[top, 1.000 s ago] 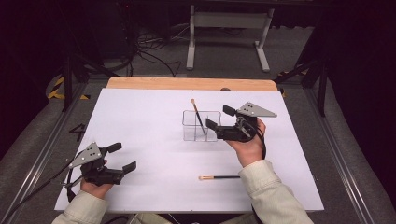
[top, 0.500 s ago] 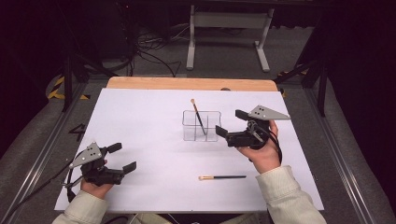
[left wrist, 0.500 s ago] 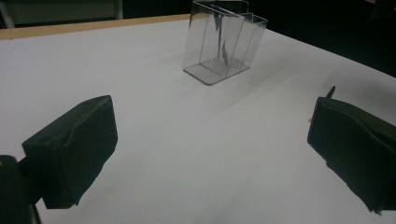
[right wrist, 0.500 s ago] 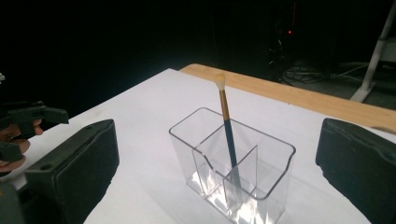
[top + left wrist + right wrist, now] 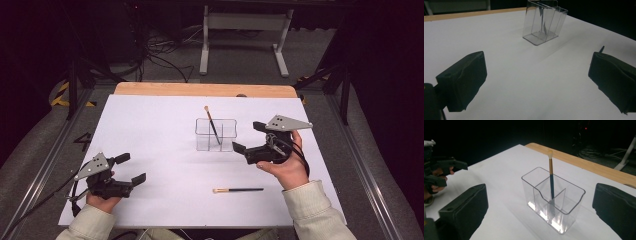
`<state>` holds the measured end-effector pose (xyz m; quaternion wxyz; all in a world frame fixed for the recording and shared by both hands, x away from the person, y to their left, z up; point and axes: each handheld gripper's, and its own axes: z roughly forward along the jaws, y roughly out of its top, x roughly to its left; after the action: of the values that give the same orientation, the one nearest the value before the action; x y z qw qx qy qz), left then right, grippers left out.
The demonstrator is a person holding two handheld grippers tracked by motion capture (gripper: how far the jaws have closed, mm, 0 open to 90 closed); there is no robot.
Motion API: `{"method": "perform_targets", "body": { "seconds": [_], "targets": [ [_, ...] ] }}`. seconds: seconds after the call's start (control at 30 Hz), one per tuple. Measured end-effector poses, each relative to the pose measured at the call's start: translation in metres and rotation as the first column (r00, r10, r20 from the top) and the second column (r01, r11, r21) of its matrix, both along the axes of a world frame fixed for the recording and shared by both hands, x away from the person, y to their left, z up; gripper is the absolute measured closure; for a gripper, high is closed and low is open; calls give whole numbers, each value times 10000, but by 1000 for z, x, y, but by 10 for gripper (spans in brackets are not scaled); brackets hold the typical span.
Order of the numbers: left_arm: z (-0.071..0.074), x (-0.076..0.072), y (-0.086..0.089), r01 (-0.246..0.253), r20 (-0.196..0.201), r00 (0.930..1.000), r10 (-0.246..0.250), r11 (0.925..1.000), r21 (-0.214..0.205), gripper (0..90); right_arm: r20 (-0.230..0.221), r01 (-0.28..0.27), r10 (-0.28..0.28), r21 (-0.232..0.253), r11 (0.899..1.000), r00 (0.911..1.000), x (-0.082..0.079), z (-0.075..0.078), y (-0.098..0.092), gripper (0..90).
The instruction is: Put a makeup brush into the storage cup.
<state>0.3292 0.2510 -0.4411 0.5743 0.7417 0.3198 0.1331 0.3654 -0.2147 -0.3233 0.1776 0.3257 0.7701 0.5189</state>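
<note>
Right gripper (image 5: 248, 137) hovering just beside the clear organizer (image 5: 216, 134), jaws spread wide, nothing between them. One brush (image 5: 211, 124) leaning inside the organizer; second brush (image 5: 238, 190) lying on the white surface (image 5: 150, 120). Left gripper (image 5: 128, 169) resting near the front edge, jaws released.

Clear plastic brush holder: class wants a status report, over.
Both hand-held grippers open, empty: left, right. One brush standing in clear plastic divided holder; second brush lying on white sheet. Nothing in the way.

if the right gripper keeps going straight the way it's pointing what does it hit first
Most likely the clear organizer, which sits between the open jaws of the right gripper just ahead; the standing brush is inside it.
</note>
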Motion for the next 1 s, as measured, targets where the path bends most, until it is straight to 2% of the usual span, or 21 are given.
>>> {"method": "perform_targets", "body": {
  "seconds": [0.1, 0.23, 0.33, 0.47, 0.57, 0.67, 0.77, 0.83, 0.87, 0.9, 1.0],
  "targets": [
    [0, 0, 0, 13, 15, 10000, -13, 10000, 17, 24, -321, -292, 275, -554, 9980, 9991, 0, 0, -2, 53],
    [0, 0, 0, 12, 40, 10000, -13, 10000, 52, 24, -399, -359, 309, -1309, 9908, 9987, 1, 1, -6, 71],
    [0, -1, -1, 21, -3, 10000, -21, 10000, 43, 23, -534, -568, 474, -1908, 9800, 9974, 0, 2, -7, 79],
    [0, -1, -1, 0, 6, 10000, 0, 10000, 39, 23, -786, -935, 766, -2406, 9661, 9940, 1, 3, -8, 122],
    [0, -1, 0, -22, 28, 10000, 22, 10000, 65, 23, -956, -1213, 972, -2915, 9489, 9907, 0, 3, -6, 129],
    [0, -2, 1, -32, 18, 10000, 32, 10000, 67, 23, -1334, -1651, 1241, -3644, 9165, 9833, -1, 0, -2, 158],
    [0, -2, 1, -48, 21, 10000, 48, 10000, 68, 23, -1560, -1870, 1345, -3990, 8977, 9785, -1, -1, 0, 162],
    [0, -3, 2, -57, 25, 10000, 57, 9999, 83, 23, -1831, -2091, 1424, -4260, 8802, 9727, 0, -3, 2, 160],
    [0, -3, 2, -69, 1, 10000, 69, 9999, 81, 23, -1831, -2091, 1424, -4260, 8802, 9727, 0, -3, 2, 160],
    [0, -3, 2, -57, -10, 10000, 57, 9999, 132, 24, -1960, -2222, 1482, -4414, 8693, 9693, 0, -4, 4, 160],
    [-1, -3, 2, -52, -60, 10000, 52, 9999, 123, 24, -2073, -2318, 1512, -4532, 8607, 9665, 0, -6, 5, 160]
  ]
}}
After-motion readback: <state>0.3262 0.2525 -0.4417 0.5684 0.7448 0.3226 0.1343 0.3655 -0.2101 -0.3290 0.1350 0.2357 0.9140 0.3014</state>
